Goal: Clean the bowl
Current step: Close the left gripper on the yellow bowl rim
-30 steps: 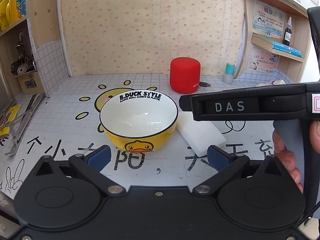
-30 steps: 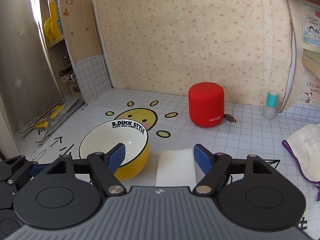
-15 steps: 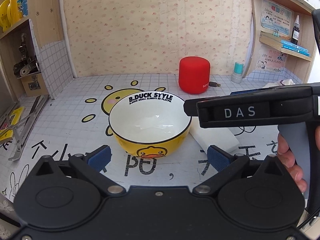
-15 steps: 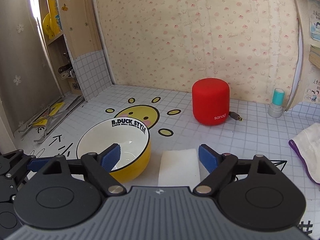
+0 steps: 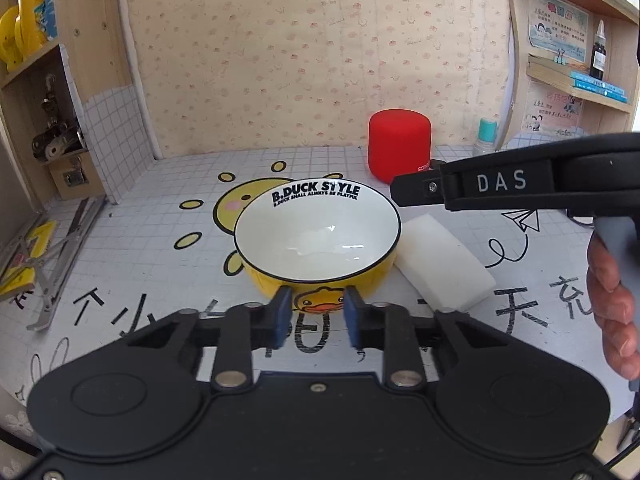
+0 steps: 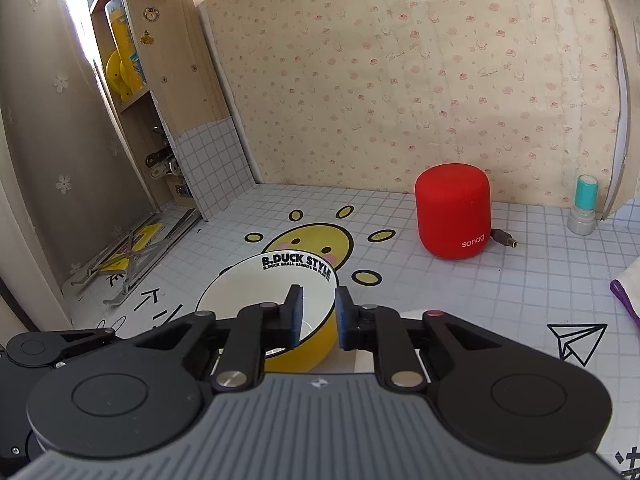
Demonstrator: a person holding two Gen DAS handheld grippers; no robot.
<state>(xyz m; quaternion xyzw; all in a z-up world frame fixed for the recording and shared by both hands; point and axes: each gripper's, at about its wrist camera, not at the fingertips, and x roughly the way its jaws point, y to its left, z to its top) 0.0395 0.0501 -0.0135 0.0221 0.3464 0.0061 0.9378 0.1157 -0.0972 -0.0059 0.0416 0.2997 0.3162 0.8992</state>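
A yellow bowl point(image 5: 316, 240) with a white inside and a duck print stands on the tiled table; it also shows in the right wrist view point(image 6: 260, 292). A white sponge block point(image 5: 440, 264) lies just right of it. My left gripper point(image 5: 314, 316) sits low in front of the bowl, its jaws narrowed to a small gap and empty. My right gripper point(image 6: 318, 316) hovers above the bowl's right rim, its jaws also narrowed and holding nothing. In the left wrist view the right gripper's body point(image 5: 500, 184) reaches over the sponge.
A red speaker point(image 6: 452, 216) with a cable stands behind the bowl. A small teal-capped bottle point(image 6: 584, 204) is at the back right. A folded metal stand point(image 5: 48, 256) lies at the left. A white cloth with purple trim point(image 6: 628, 288) is at the right edge.
Both grippers have closed from wide open to a narrow gap. The left gripper has moved closer to the bowl. The right gripper has shifted left, from over the sponge to the bowl's rim.
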